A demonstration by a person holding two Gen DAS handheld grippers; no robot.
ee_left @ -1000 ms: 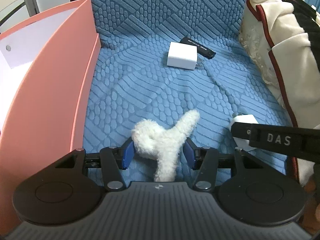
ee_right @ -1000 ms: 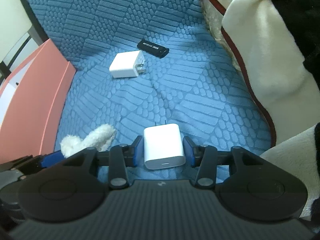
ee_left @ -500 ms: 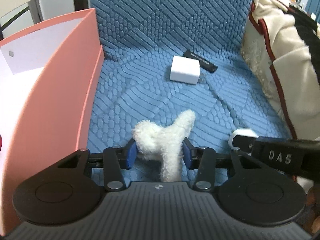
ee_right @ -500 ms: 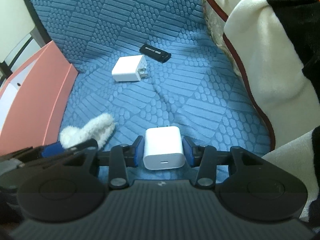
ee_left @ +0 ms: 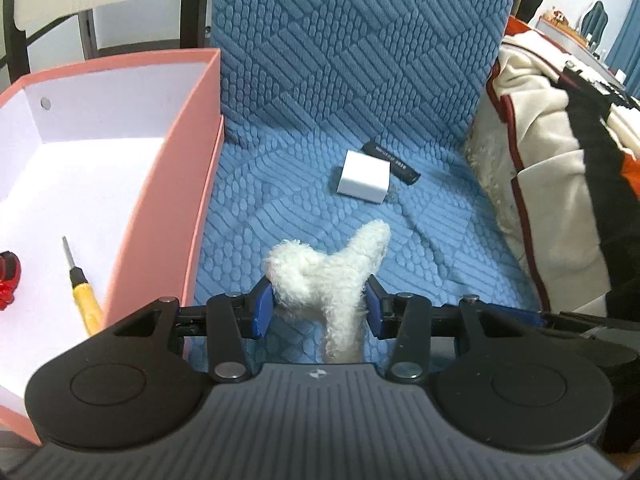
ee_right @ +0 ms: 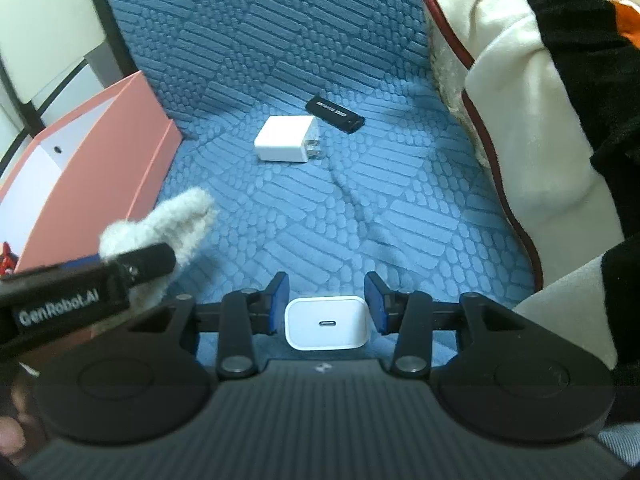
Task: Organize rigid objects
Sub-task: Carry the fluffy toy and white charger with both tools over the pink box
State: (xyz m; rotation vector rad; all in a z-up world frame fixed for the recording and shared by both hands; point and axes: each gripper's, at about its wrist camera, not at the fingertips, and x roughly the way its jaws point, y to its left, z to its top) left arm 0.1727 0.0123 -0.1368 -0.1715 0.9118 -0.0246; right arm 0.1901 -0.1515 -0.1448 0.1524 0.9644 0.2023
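Observation:
My left gripper (ee_left: 319,307) is shut on a white fluffy plush piece (ee_left: 328,272) and holds it above the blue quilted seat, beside the pink box (ee_left: 168,184). The plush also shows in the right wrist view (ee_right: 168,224). My right gripper (ee_right: 326,306) holds a white USB-C charger (ee_right: 326,322) between its blue pads, lifted above the seat. A second white plug charger (ee_right: 286,139) and a black USB stick (ee_right: 334,113) lie on the seat further back.
The pink box holds a yellow-handled screwdriver (ee_left: 82,292) and a red object (ee_left: 8,280). A cream, black and red blanket (ee_left: 560,168) is piled along the right side. The blue seat back (ee_left: 352,48) rises behind.
Both grippers have risen with their loads. The left gripper now looks over the pink box's rim into its inside. The right charger sits lower between the pads.

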